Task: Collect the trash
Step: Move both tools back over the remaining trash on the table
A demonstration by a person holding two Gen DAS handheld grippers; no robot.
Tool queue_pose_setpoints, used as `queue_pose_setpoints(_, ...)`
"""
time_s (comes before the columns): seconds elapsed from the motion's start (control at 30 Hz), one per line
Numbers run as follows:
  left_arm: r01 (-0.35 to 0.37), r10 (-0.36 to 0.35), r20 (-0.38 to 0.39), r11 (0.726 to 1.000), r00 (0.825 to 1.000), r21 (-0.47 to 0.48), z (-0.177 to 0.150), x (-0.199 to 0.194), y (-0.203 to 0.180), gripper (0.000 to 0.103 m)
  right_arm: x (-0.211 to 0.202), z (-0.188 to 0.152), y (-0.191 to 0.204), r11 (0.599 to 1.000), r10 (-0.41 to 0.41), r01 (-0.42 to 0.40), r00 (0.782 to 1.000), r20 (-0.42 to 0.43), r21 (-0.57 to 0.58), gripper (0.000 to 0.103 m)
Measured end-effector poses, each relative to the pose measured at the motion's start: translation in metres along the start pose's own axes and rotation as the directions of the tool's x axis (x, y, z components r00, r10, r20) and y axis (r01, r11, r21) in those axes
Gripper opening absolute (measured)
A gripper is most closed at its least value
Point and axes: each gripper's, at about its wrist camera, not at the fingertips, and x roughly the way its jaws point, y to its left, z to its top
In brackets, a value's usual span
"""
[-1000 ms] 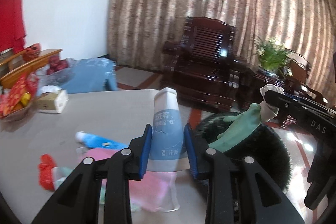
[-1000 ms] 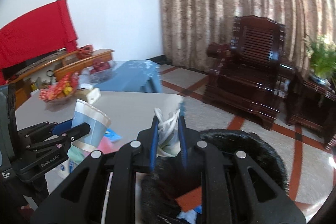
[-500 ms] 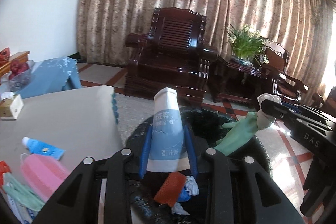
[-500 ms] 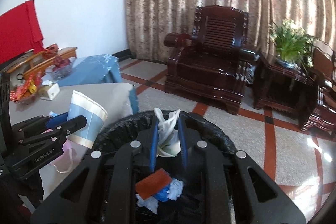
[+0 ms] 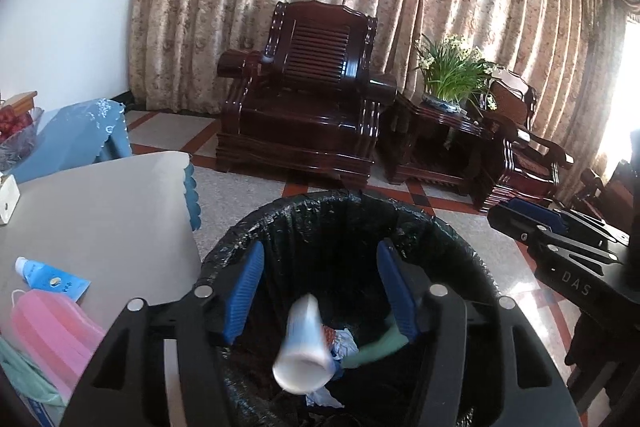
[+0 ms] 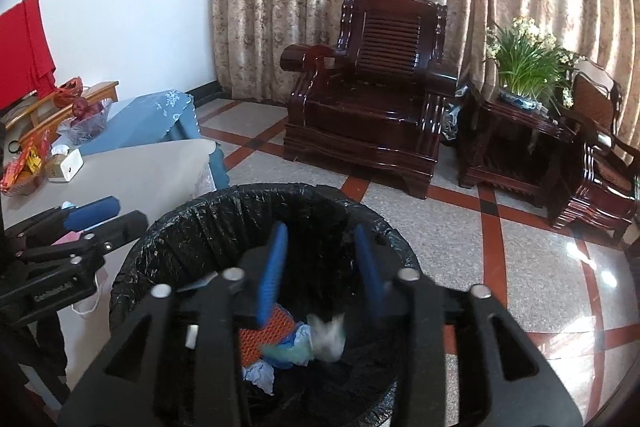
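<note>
Both grippers hang over a bin lined with a black bag (image 5: 280, 219) (image 6: 192, 223). My left gripper (image 5: 320, 287) has its jaws opening, and a blurred white and blue paper cup (image 5: 302, 347) falls free below them into the bin. The jaws of my right gripper (image 6: 322, 267) are opening too; a blurred white and green glove (image 6: 326, 337) drops clear of them. An orange mesh scrap (image 6: 264, 337) and blue crumpled trash (image 5: 342, 343) lie inside the bin. On the table (image 5: 100, 211) lie a blue tube (image 5: 48, 277) and a pink mask (image 5: 52, 331).
The table corner sits left of the bin. A dark wooden armchair (image 5: 304, 111) and a side table with a potted plant (image 5: 456, 75) stand behind it on the tiled floor. A tissue box (image 6: 66, 163) and fruit bowls rest on the far table side.
Both grippers swung from over the table to above the bin, then opened. The cup left the left jaws and the glove left the right jaws; both are falling.
</note>
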Motion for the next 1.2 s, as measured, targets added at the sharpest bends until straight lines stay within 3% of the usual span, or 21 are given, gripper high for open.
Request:
queue_pose_setpoints(0.03, -0.004, 0.004, 0.005, 1.000, 1.000, -0.004, 0.001, -0.002, 0.002, 0.064, -0.001, 0.000, 0.001, 1.000, -0.009, 0.009, 1.000, 0.004, 0.004, 0.065)
queue_pose_setpoints(0.1, -0.025, 0.025, 0.030, 1.000, 0.999, -0.014, 0.004, -0.012, 0.010, 0.071, -0.006, -0.001, 0.002, 0.999, -0.021, 0.021, 0.999, 0.027, 0.025, 0.091)
queue_pose_setpoints(0.13, -0.036, 0.037, 0.041, 0.999, 0.998, -0.018, 0.004, -0.017, 0.014, 0.076, -0.010, -0.001, 0.004, 0.999, -0.017, 0.016, 0.999, 0.043, 0.039, 0.095)
queue_pose_setpoints(0.27, -0.101, 0.104, 0.072, 0.994, 0.992, -0.032, 0.004, -0.041, 0.038, 0.086, -0.013, 0.001, 0.019, 0.998, 0.035, -0.038, 0.998, 0.057, 0.056, 0.097)
queue_pose_setpoints(0.47, -0.232, 0.237, 0.105, 0.971, 0.966, -0.054, -0.005, -0.083, 0.080, 0.089, -0.013, 0.006, 0.062, 0.991, 0.118, -0.123, 0.989, 0.085, 0.051, 0.098)
queue_pose_setpoints(0.7, -0.396, 0.408, 0.110, 0.911, 0.906, -0.115, -0.028, -0.134, 0.144, 0.089, -0.006, 0.010, 0.131, 0.973, 0.231, -0.232, 0.970, 0.080, -0.008, 0.098)
queue_pose_setpoints(0.87, -0.495, 0.511, 0.091, 0.855, 0.855, -0.153, -0.049, -0.162, 0.180, 0.089, -0.002, 0.006, 0.174, 0.955, 0.294, -0.291, 0.953, 0.068, -0.060, 0.098)
queue_pose_setpoints(1.0, -0.538, 0.558, 0.070, 0.821, 0.827, -0.188, -0.063, -0.178, 0.202, 0.089, -0.001, 0.000, 0.202, 0.941, 0.330, -0.324, 0.943, 0.049, -0.100, 0.098)
queue_pose_setpoints(1.2, -0.581, 0.600, 0.036, 0.786, 0.799, -0.214, -0.082, -0.192, 0.224, 0.089, 0.004, -0.011, 0.241, 0.918, 0.372, -0.365, 0.928, 0.018, -0.157, 0.098)
